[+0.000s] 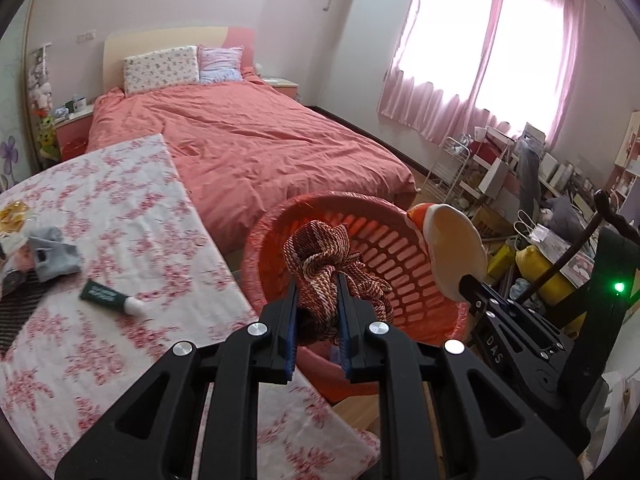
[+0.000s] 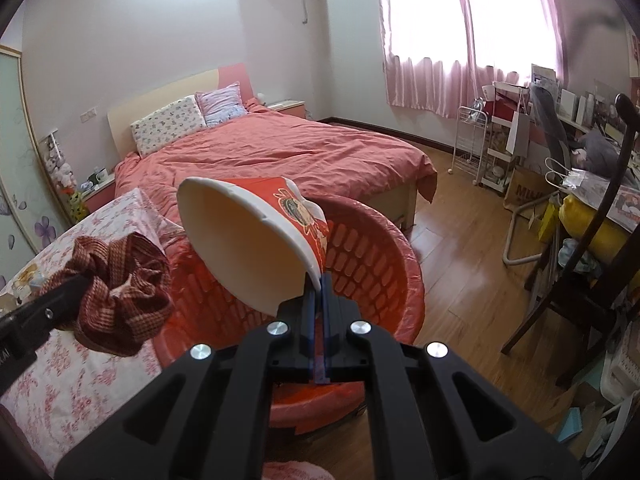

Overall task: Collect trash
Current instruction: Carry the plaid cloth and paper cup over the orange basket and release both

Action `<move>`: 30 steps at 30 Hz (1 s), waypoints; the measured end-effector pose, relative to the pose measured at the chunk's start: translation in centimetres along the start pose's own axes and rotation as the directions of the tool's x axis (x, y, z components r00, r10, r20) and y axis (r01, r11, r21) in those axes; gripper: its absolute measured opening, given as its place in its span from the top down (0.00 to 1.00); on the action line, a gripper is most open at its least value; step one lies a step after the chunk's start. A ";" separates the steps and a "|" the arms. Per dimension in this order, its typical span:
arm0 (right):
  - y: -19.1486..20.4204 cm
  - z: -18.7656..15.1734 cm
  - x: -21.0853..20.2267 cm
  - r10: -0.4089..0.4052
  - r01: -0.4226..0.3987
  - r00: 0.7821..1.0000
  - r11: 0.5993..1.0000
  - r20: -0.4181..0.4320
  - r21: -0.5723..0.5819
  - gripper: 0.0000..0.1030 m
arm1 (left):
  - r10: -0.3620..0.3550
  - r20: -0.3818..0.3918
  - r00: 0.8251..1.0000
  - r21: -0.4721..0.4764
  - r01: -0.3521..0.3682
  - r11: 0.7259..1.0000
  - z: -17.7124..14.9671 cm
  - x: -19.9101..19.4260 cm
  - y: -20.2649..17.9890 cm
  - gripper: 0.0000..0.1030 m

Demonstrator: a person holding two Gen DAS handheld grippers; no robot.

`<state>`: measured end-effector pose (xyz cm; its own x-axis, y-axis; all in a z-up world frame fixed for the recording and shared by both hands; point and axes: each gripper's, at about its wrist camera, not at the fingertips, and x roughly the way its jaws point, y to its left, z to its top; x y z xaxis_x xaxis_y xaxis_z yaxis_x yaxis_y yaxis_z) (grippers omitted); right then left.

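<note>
Above the red basket (image 2: 372,248), the paper cup (image 2: 248,236) gapes leftward, tilted.

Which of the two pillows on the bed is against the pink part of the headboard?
The lilac frilled pillow, on the window side. The white floral-print pillow beside it leans on the cream part of the headboard, nearer the nightstand with mugs.
</note>
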<state>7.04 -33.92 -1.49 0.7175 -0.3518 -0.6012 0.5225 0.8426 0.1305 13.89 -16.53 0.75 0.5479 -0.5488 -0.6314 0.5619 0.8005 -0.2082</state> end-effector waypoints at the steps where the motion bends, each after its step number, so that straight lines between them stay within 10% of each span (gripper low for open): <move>1: -0.2 0.1 0.3 -0.001 0.001 1.000 1.000 -0.003 0.002 0.96 | -0.003 -0.006 1.000 0.002 0.003 1.000 0.0 0.4 -0.2 0.84; 16: -1.7 0.6 4.2 0.013 -0.011 0.999 0.999 -0.042 0.049 0.96 | -0.011 -0.054 0.998 0.005 0.011 1.000 0.3 3.4 -1.5 0.83; 30: -1.8 -0.1 3.9 -0.009 0.011 0.998 0.999 -0.055 0.041 0.61 | 0.109 -0.065 0.992 -0.019 -0.110 0.994 -0.5 2.7 1.7 0.53</move>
<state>8.85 -36.80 -4.11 0.6864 -0.3363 -0.6448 0.5488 0.8213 0.1559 16.05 -16.53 -1.67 0.5643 -0.4415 -0.6976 0.4859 0.8607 -0.1517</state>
